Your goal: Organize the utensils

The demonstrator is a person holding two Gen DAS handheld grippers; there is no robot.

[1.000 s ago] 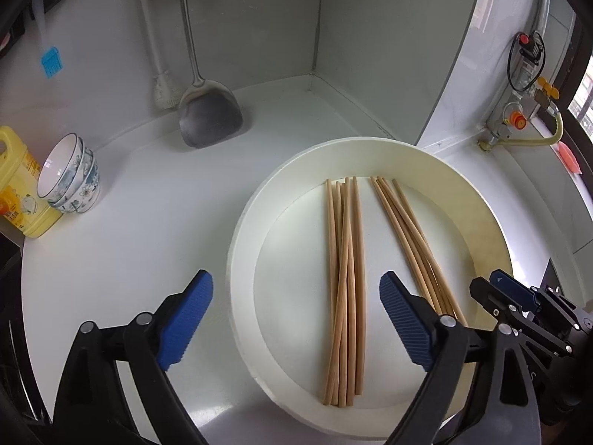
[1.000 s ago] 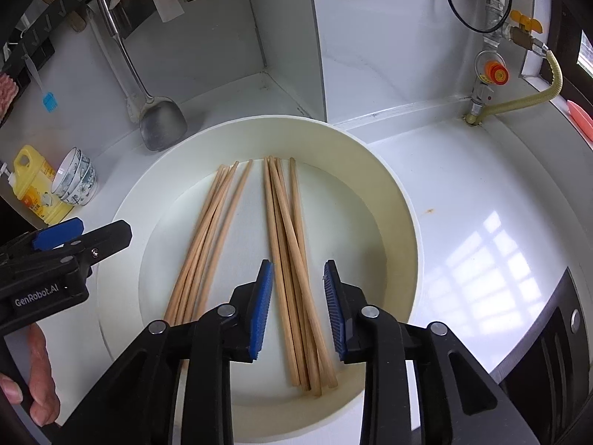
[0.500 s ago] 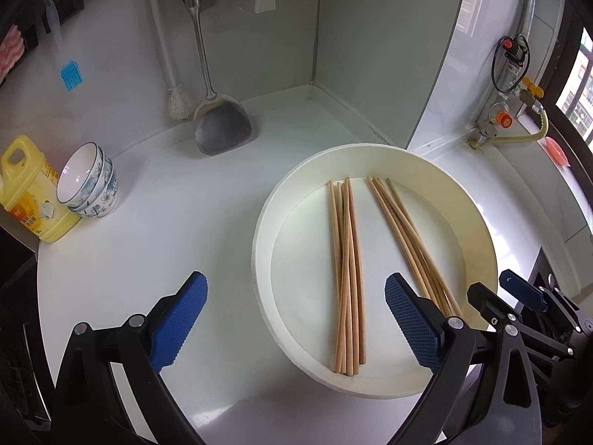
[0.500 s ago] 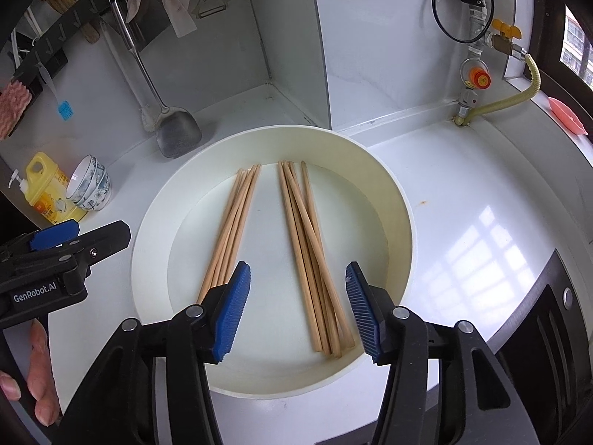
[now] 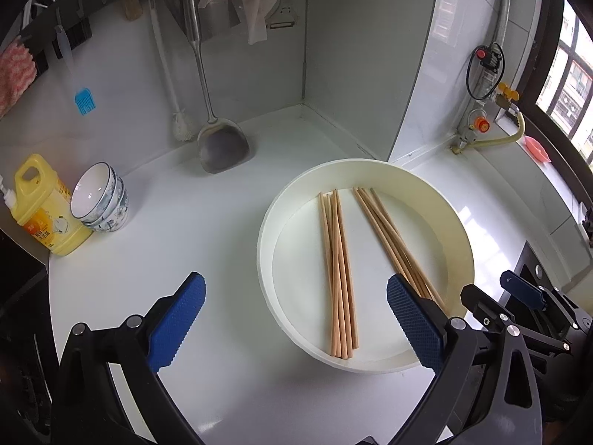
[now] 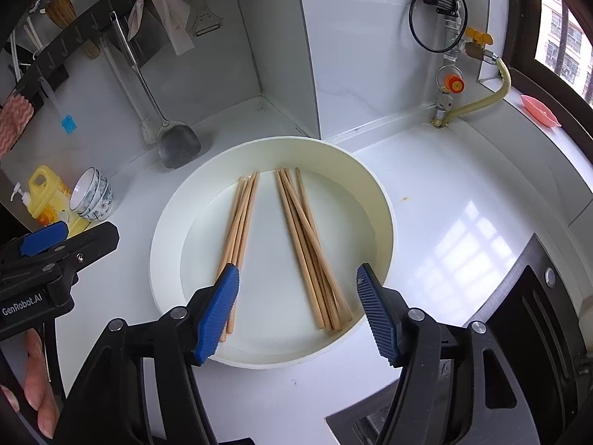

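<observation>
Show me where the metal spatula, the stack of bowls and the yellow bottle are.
spatula (image 5: 223,145): left wrist view, on the grey blade resting on the counter.
bowls (image 5: 100,204): left wrist view, on the side of the stack.
yellow bottle (image 5: 44,218): left wrist view, on the bottle's front label.

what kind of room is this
Most likely a home kitchen counter. A metal spatula and a peeler hang from a wall rack, dish soap and stacked bowls sit in the corner, and a gas valve with its hose is on the wall.
</observation>
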